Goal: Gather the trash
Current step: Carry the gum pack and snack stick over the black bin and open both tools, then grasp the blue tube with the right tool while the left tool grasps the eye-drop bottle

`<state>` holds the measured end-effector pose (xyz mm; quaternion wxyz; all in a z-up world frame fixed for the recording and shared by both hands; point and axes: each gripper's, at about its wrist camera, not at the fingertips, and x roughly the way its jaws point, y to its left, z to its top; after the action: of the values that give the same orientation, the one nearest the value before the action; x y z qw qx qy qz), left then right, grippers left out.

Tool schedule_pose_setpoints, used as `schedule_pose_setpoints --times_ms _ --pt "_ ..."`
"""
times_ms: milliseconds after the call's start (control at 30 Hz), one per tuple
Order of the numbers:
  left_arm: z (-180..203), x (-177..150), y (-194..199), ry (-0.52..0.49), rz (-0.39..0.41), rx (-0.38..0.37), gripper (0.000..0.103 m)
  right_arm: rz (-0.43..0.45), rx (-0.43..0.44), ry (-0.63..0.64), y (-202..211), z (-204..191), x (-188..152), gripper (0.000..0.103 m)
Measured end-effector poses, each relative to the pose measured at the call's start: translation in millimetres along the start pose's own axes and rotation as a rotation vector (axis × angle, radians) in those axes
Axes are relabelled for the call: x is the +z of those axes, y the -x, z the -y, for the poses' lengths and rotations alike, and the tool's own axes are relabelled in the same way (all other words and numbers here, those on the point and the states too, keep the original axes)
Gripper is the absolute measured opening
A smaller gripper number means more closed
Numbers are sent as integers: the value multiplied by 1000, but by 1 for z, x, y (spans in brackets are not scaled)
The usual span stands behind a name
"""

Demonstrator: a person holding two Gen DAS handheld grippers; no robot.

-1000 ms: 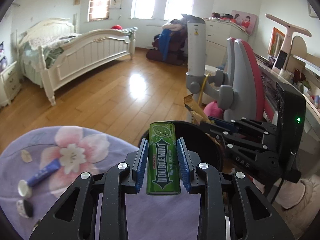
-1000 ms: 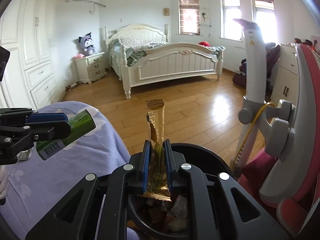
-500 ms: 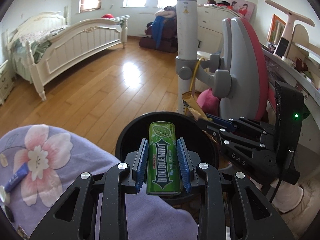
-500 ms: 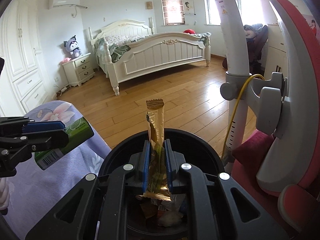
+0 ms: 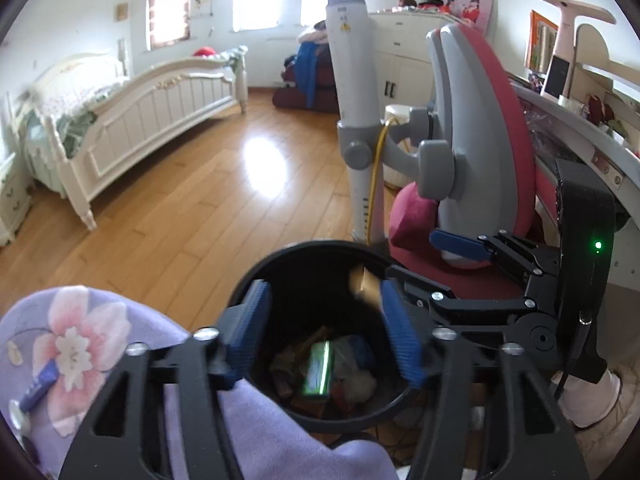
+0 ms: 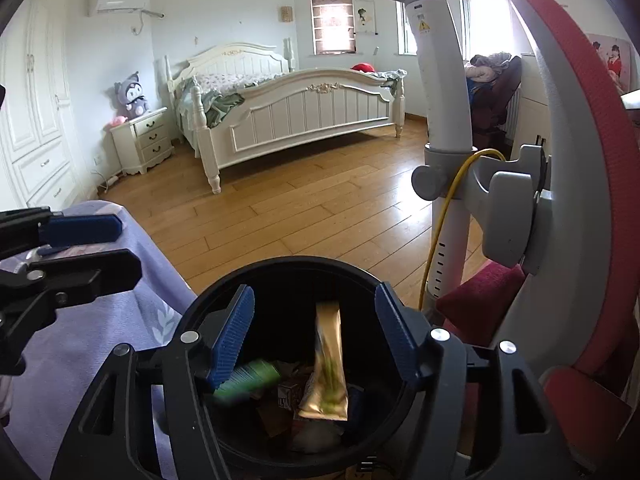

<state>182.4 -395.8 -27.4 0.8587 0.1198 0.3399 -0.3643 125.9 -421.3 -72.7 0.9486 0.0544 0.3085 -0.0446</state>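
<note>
Both claws, left gripper (image 5: 334,330) and right gripper (image 6: 314,332), hang released over the black bin (image 6: 208,300).
Their jaws just opened, nothing between them: green gum pack (image 5: 318,368) lies blurred among the trash, long axis pointing away; gold wrapper (image 6: 329,364) stands on end inside.

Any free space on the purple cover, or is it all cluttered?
Bare stretch of purple cover between the black bin and the flower print. Crowded beyond: blue tube and small scraps at the far left edge.
</note>
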Motion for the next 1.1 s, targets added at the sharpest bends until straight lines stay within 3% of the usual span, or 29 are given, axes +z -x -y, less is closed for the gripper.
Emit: schedule_pose_setpoints --times_ms 167,333,500,667,833,1100 --pt "-14 -3 32 16 30 37 71 4 36 8 10 -16 8 63" --pt "-48 -20 72 77 48 90 73 7 125 61 19 -60 27 63" --pt "-118 -56 115 235 42 176 75 -34 267 135 17 -120 44 66" --pt "-199 -105 150 391 -1 320 75 -111 405 247 2 -192 52 66" --pt "-252 -151 162 455 -84 436 82 -163 488 407 -26 -260 55 66" --pt "-277 -167 147 448 -127 415 82 -250 580 592 -88 -329 53 66"
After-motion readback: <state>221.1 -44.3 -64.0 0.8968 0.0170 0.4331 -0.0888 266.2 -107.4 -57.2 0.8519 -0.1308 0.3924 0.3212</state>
